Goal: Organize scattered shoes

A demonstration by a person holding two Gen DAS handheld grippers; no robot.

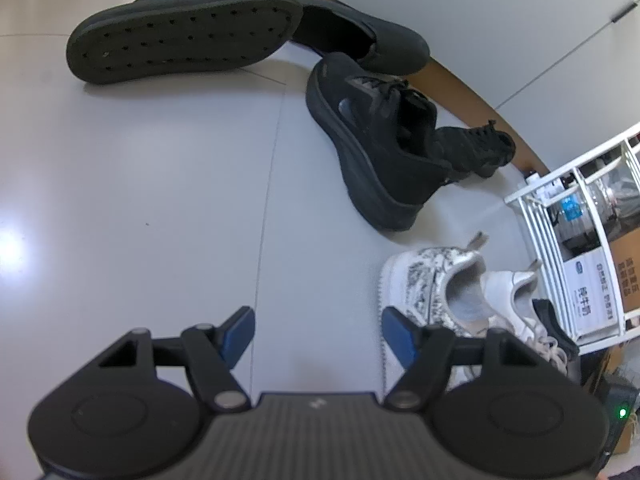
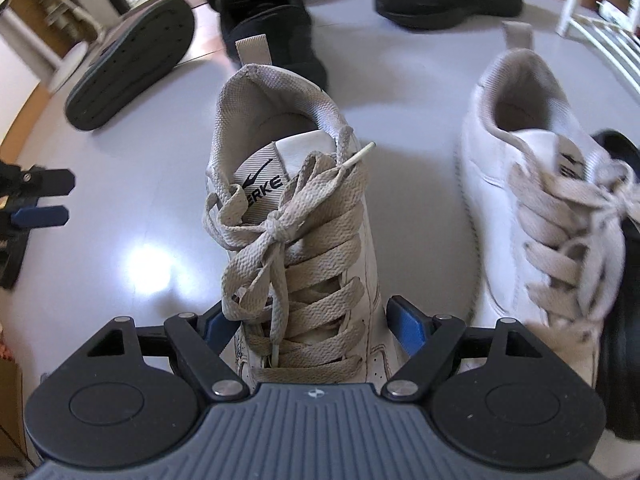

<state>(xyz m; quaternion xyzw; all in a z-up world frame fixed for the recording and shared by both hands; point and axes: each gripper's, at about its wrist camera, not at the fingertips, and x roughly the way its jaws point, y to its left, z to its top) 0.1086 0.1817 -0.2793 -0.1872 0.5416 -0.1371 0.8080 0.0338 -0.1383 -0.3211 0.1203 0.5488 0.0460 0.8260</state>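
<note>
My right gripper point(image 2: 312, 328) is shut across the laced front of a white sneaker point(image 2: 296, 200), its blue pads against the shoe's two sides and the heel pointing away from me. A second white sneaker point(image 2: 532, 184) stands just to its right on the pale floor. In the left wrist view both white sneakers point(image 1: 436, 284) sit at the lower right. My left gripper point(image 1: 318, 332) hangs open over bare floor with nothing between its fingers. It also shows at the left edge of the right wrist view as the left gripper point(image 2: 40, 200).
Two black sneakers point(image 1: 372, 152) point(image 1: 476, 148) and a black slip-on point(image 1: 368, 40) lie along the wall. A black slipper point(image 1: 180, 36) rests tipped with its sole showing. A white wire rack point(image 1: 580, 240) with boxes stands at the right. A black object point(image 2: 624, 280) lies beside the second sneaker.
</note>
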